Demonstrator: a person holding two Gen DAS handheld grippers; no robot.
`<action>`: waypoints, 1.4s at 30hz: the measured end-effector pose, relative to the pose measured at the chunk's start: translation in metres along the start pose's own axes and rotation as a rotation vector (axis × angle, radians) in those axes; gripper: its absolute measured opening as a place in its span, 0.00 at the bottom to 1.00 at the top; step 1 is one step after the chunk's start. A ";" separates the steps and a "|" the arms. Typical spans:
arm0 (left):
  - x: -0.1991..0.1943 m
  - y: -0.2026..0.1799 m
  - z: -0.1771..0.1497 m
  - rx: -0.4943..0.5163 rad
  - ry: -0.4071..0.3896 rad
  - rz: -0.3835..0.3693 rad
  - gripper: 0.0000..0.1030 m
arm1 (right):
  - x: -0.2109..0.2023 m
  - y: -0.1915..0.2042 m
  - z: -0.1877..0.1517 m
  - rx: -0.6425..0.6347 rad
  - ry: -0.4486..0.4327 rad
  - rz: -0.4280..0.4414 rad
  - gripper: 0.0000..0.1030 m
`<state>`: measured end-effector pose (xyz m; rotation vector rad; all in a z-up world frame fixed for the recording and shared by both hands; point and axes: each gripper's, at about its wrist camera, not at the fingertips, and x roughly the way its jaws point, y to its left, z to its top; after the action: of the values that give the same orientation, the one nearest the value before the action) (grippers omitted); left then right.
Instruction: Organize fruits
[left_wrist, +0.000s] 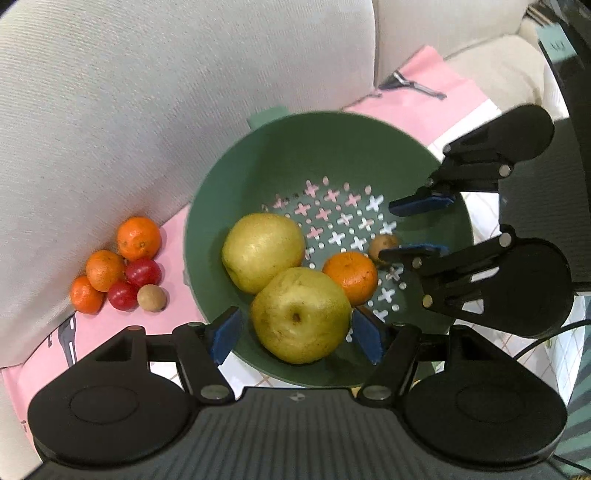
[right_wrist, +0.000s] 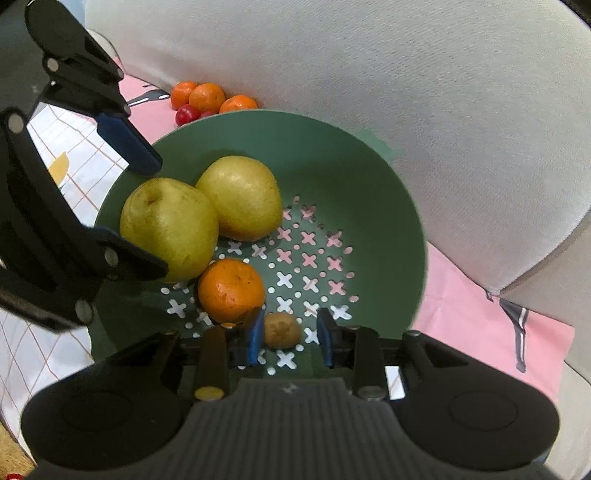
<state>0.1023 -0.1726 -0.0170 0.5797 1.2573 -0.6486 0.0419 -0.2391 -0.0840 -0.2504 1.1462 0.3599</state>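
Note:
A green colander (left_wrist: 280, 147) (right_wrist: 369, 177) holds two yellow pears, a tangerine (left_wrist: 351, 277) (right_wrist: 231, 290) and a small brown fruit (left_wrist: 384, 245) (right_wrist: 282, 330). My left gripper (left_wrist: 297, 336) (right_wrist: 157, 218) points down over the nearer pear (left_wrist: 301, 314) (right_wrist: 168, 227). Its blue pads stand either side of that pear with narrow gaps, so it is open. The other pear (left_wrist: 262, 251) (right_wrist: 240, 197) lies against it. My right gripper (right_wrist: 290, 339) (left_wrist: 406, 229) is open around the brown fruit, which rests on the colander floor with a gap at the right pad.
A loose pile of tangerines (left_wrist: 138, 238) (right_wrist: 207, 96), red fruits (left_wrist: 143, 272) and a brown one (left_wrist: 151, 297) lies on the pink cloth (left_wrist: 424, 103) against the sofa cushion (left_wrist: 147, 92). A peeler (left_wrist: 413, 86) lies behind the colander. A checked white cloth (right_wrist: 85, 162) covers the near side.

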 end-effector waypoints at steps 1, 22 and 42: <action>-0.003 0.001 0.000 -0.011 -0.017 0.002 0.77 | -0.003 -0.001 -0.001 0.005 -0.009 -0.002 0.33; -0.023 0.023 -0.012 -0.136 -0.092 -0.077 0.48 | 0.007 0.014 0.006 0.047 -0.029 0.121 0.39; -0.028 0.017 -0.047 -0.275 -0.260 -0.146 0.45 | -0.029 -0.003 -0.004 0.142 -0.165 -0.090 0.37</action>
<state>0.0781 -0.1240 0.0013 0.1712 1.1252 -0.6362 0.0290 -0.2473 -0.0586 -0.1439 0.9897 0.2141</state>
